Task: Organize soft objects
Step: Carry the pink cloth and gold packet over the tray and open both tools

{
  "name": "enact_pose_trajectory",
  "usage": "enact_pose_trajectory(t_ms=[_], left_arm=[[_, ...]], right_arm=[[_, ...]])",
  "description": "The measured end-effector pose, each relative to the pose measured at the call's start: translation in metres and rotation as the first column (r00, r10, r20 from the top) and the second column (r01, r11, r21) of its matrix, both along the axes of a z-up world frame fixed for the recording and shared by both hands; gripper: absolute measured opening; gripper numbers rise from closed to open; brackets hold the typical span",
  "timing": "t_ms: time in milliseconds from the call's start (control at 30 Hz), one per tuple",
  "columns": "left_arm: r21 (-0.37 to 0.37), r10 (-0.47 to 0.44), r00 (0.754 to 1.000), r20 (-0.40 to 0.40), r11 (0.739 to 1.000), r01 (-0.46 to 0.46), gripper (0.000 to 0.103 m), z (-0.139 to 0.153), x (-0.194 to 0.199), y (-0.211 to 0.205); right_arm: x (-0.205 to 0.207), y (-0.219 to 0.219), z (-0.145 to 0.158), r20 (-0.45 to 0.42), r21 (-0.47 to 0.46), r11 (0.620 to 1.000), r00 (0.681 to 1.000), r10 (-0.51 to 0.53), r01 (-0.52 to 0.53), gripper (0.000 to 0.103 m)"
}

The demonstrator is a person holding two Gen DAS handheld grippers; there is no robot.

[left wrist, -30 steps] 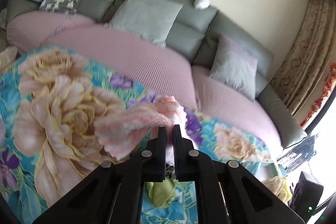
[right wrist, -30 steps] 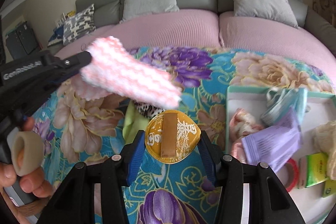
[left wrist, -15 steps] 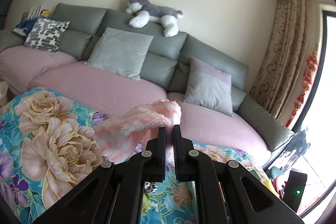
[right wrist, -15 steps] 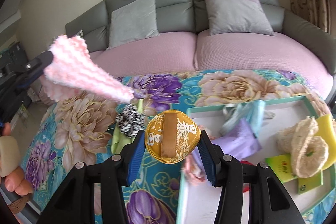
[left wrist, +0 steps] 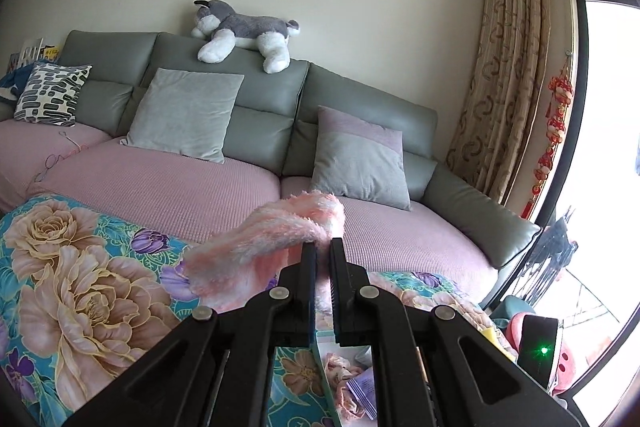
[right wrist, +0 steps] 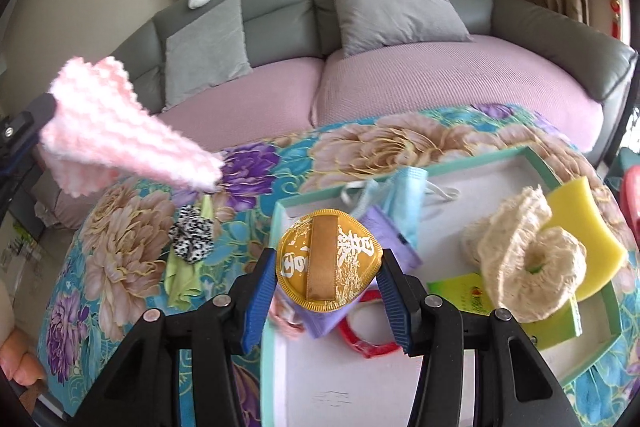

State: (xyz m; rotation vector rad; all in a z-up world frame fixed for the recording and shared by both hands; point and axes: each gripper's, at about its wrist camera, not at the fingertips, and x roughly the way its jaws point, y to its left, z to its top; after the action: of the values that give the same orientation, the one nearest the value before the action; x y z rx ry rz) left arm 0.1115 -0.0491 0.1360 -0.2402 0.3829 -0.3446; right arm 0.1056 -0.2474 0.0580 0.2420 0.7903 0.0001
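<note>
My left gripper (left wrist: 323,247) is shut on a fluffy pink cloth (left wrist: 264,243), which hangs in the air above the floral tablecloth (left wrist: 80,291). The same pink cloth (right wrist: 116,131) shows at the left of the right wrist view, held by the left gripper's tip (right wrist: 44,107). My right gripper (right wrist: 326,267) is shut on a round gold packet (right wrist: 328,263) with a brown band, held above the left part of the teal-rimmed white tray (right wrist: 440,163). A black-and-white scrunchie (right wrist: 192,239) lies on a green cloth (right wrist: 184,275) left of the tray.
The tray holds a blue face mask (right wrist: 400,195), a purple pouch (right wrist: 392,235), cream knitted rings (right wrist: 524,259), a yellow sponge (right wrist: 580,223), a green packet (right wrist: 460,291) and a red ring (right wrist: 360,339). Behind the table stands a grey sofa (left wrist: 260,115) with cushions and a plush husky (left wrist: 240,31).
Both grippers have risen and swung right. The right gripper with the gold packet moved from over the tablecloth to over the tray. The pink cloth is lifted higher off the table.
</note>
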Motion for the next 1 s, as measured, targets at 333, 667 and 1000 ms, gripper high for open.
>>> enact_pose_trajectory(t_ms=[333, 667, 1000], left_arm=[[0.033, -0.056, 0.998, -0.012, 0.998, 0.056, 0.006, -0.004, 0.001, -0.026], [0.056, -0.170, 0.983, -0.065, 0.983, 0.173, 0.006, -0.020, 0.006, -0.068], [0.061, -0.262, 0.957, -0.126, 0.961, 0.271, 0.006, -0.035, 0.007, -0.100]], right_arm=[[-0.003, -0.025, -0.008, -0.029, 0.013, 0.998, 0.998, -0.056, 0.056, 0.053], [-0.012, -0.063, -0.019, -0.064, 0.021, 0.989, 0.987, -0.145, 0.146, 0.053], [-0.024, -0.085, -0.011, -0.051, -0.003, 0.977, 0.975, -0.215, 0.215, 0.053]])
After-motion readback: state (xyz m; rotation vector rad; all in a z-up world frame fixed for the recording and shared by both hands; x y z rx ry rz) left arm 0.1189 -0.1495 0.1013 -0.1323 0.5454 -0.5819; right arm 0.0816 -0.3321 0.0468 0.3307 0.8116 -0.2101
